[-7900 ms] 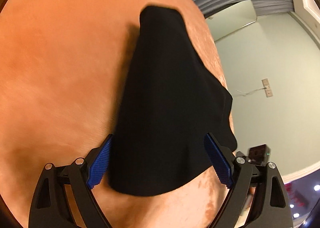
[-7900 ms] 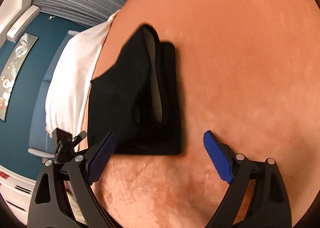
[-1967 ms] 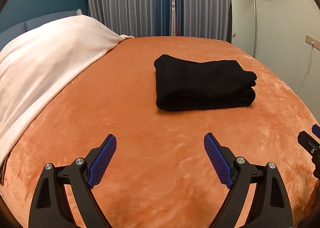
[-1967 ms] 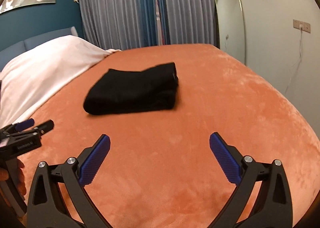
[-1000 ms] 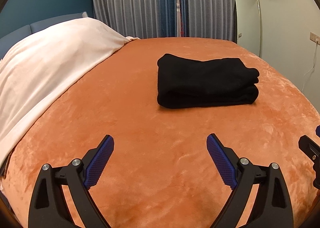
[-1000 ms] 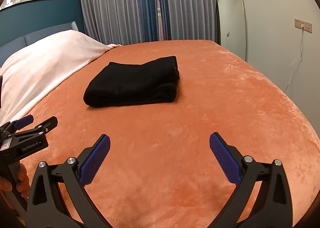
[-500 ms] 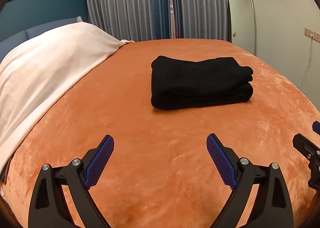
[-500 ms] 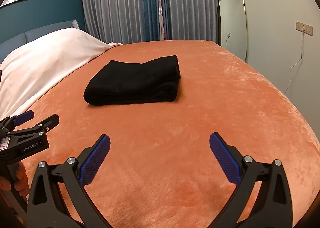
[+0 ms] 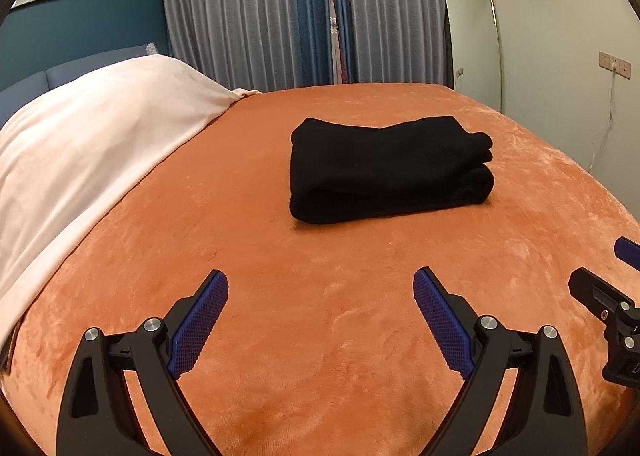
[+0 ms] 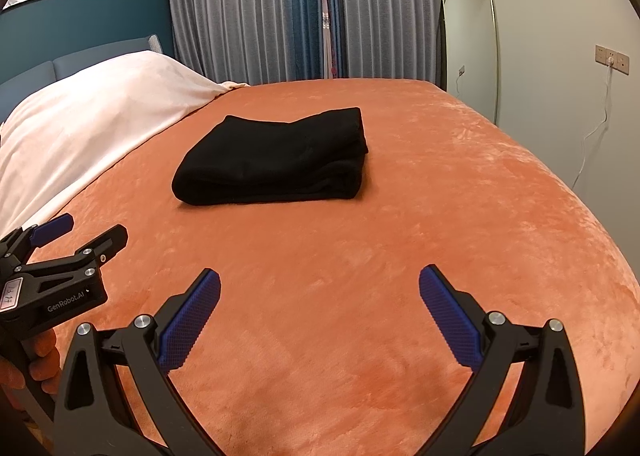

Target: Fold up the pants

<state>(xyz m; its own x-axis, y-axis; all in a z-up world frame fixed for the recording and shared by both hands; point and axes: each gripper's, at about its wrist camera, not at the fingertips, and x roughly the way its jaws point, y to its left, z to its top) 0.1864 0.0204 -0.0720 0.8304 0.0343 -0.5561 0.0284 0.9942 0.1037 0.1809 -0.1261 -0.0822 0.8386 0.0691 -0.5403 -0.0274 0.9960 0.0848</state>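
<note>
Lying folded in a thick black stack, pants (image 9: 390,170) face both hand-held grippers, spread empty.

blk frames, blue ribbed fingers (image 9: 200,324), silver screws

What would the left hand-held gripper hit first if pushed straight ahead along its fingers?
Probably the folded black pants, lying ahead of the open left hand-held gripper on the orange plush bedspread. If the gripper is angled downward, the bedspread might come first; depth is unclear.

Pants (image 9: 384,172) inner folds hidden; hand (image 10: 38,360) cut off by frame edge.
</note>
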